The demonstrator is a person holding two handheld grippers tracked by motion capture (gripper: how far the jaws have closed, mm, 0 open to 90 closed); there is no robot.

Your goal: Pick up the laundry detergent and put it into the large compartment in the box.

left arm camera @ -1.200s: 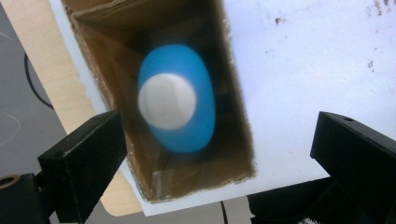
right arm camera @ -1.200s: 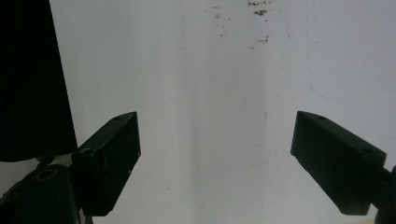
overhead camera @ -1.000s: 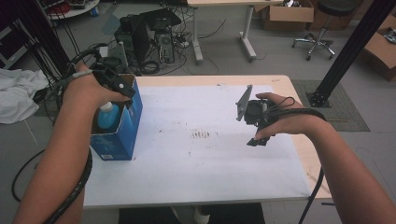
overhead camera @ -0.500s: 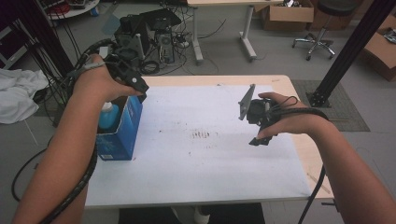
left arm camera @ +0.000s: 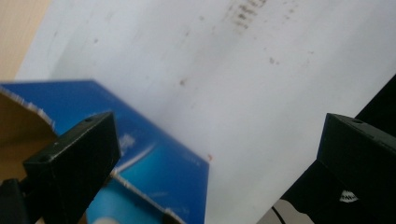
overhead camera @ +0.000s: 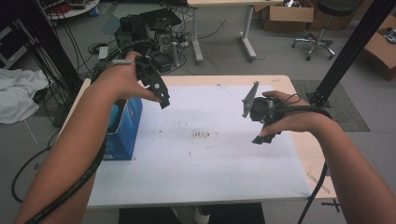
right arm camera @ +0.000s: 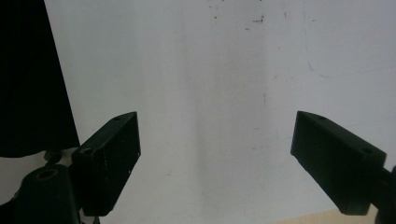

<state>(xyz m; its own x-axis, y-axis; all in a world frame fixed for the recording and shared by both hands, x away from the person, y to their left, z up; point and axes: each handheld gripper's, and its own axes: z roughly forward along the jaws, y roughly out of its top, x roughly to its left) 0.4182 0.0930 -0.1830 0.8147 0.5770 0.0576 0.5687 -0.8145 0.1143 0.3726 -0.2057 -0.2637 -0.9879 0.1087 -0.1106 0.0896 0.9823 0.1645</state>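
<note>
Beside the open-topped blue box [overhead camera: 122, 128], both tongs gape wide, holding nothing

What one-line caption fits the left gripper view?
Open left gripper above a blue box on the white table sheet.

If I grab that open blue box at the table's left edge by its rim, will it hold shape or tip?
The blue cardboard box looks thin-walled with a torn open top, so its rim will probably flex under the jaws. It stands upright at the table edge, so a sideways push could tip it. Something light blue sits inside, adding some weight.
</note>
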